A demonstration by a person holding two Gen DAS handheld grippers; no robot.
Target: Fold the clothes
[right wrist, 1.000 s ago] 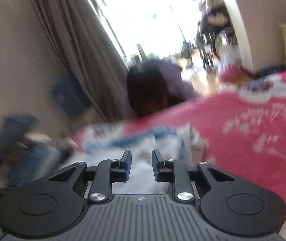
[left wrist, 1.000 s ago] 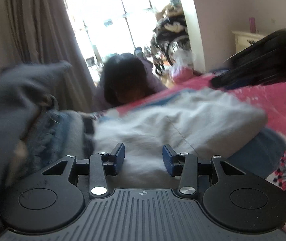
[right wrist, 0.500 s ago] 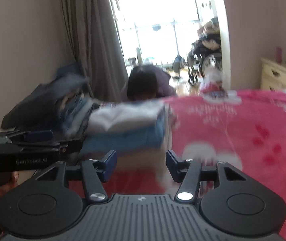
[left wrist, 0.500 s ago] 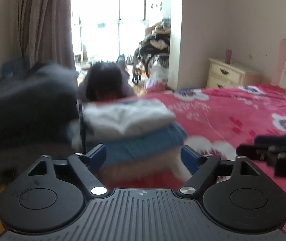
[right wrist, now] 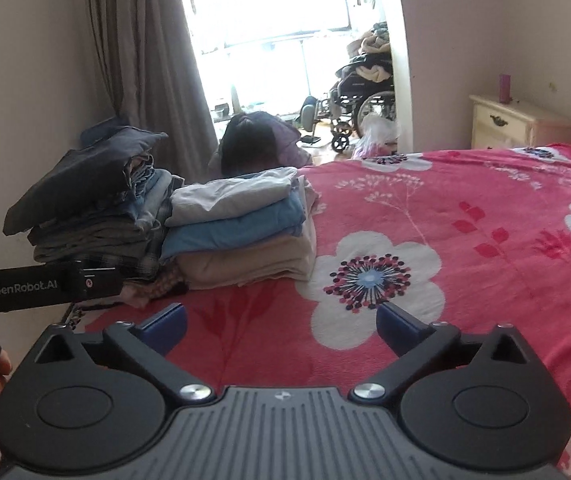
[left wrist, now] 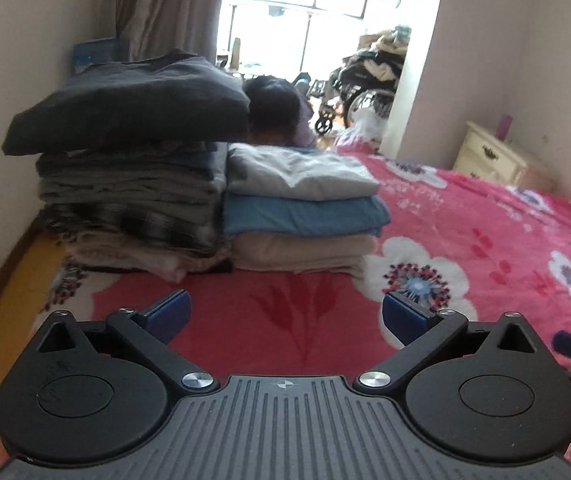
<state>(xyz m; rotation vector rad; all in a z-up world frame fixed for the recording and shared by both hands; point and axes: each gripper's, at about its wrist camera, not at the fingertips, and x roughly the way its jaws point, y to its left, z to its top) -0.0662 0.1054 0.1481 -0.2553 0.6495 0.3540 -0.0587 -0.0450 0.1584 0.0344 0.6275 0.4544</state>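
At the far left, against the wall, a tall stack of dark clothes [left wrist: 133,184] is seen on the bed [left wrist: 485,248], topped by a charcoal garment [left wrist: 133,112] that overhangs the layers below on its left side. Touching it on the right, a lower stack of 3 folded pieces is seen: a pale grey top [left wrist: 301,172], a blue layer [left wrist: 301,214] and a beige layer [left wrist: 301,250].

Both stacks are well apart from the claws. The left claw [left wrist: 285,312] is seen with its jaws opening wide, and only bare pink blanket shows between them. The right claw [right wrist: 281,322] is likewise opening, spread wide over the blanket, with nothing between its jaws. No unfolded garment is seen on the open bedspread to the right.

The folded pieces are judged to be placed, so the next garment has to be found outside these views.

The main risk is judged to lie in the tall stack: the overhanging charcoal garment could be tipped off if it is brushed by a claw or loaded further. The 2 stacks lean on each other, so a nudge to 1 could shift both. A person's head [right wrist: 249,144] is seen just behind the stacks and could be struck by a careless reach.
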